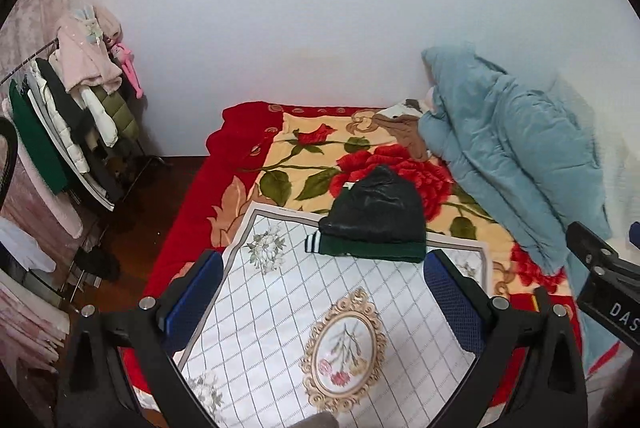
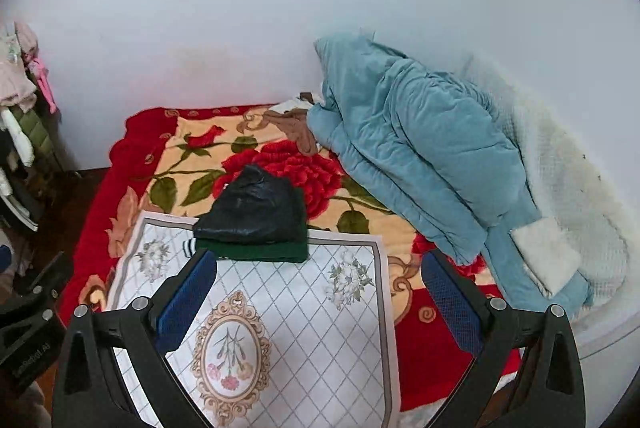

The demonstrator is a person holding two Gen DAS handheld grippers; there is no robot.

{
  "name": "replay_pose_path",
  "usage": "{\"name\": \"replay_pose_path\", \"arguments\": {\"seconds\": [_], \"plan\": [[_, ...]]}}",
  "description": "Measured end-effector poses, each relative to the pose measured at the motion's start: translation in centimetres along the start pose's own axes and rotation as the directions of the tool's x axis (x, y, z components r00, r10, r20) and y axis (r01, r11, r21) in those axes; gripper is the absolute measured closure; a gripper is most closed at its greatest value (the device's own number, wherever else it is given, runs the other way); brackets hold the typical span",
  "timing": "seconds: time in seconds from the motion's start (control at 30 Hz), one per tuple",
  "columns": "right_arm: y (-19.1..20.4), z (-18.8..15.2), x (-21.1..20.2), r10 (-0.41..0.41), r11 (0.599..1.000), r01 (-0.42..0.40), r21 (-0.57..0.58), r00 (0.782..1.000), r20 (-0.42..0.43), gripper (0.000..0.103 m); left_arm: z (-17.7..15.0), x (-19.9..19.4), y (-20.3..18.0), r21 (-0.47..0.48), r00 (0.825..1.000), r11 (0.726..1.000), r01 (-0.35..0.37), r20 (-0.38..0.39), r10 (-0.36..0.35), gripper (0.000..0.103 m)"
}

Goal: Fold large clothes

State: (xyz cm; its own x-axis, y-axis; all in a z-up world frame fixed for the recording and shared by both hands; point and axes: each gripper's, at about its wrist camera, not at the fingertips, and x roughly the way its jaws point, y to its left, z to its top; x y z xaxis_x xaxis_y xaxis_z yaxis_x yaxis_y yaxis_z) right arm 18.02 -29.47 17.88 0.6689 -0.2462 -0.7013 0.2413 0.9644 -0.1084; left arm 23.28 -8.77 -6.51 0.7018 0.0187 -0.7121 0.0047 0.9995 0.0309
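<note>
Left gripper (image 1: 323, 282): held above the near end of the bed, jaws wide apart, nothing between the blue pads (image 1: 454, 302).
Right gripper (image 2: 318, 284): likewise above the bed, jaws spread wide, empty; black body also visible at the right edge of the left wrist view.
Folded clothes (image 1: 374, 218): lying on the far edge of the mat, a black shiny piece stacked on a dark green one, a striped cuff (image 1: 313, 243) poking out at the left; just beyond both sets of fingertips, not touched.
Mat (image 1: 320, 312): white with a grid pattern, grey flowers and an oval gold-framed floral picture, spread flat on the near part of the blanket, right under both grippers.
Blanket (image 1: 288, 155): red border, cream middle, big red roses, covering the bed.
Blue quilt (image 2: 412, 155): bunched up in a heap on the right side of the bed, against the wall, well apart from the folded clothes.
White fleece cover (image 2: 568, 187): on the right of the quilt, partly under it.
Clothes rack (image 1: 68, 115): on the left of the bed by the wall, loaded with pink, white, green and olive garments.
Floor (image 1: 160, 211): dark wood, left of the bed.
</note>
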Motion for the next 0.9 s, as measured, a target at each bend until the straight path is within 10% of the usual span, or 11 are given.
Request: {"name": "replay_pose_path", "arguments": {"seconds": [0.9], "plan": [[-2.9,-1.5,-12.0,0.037,0.999,-0.036,-0.005,0.992,0.120,0.000,-1.2,-8.9,0.3,-0.035,0.995,0.999,-0.010,0.096,0.014,0.001]]}}
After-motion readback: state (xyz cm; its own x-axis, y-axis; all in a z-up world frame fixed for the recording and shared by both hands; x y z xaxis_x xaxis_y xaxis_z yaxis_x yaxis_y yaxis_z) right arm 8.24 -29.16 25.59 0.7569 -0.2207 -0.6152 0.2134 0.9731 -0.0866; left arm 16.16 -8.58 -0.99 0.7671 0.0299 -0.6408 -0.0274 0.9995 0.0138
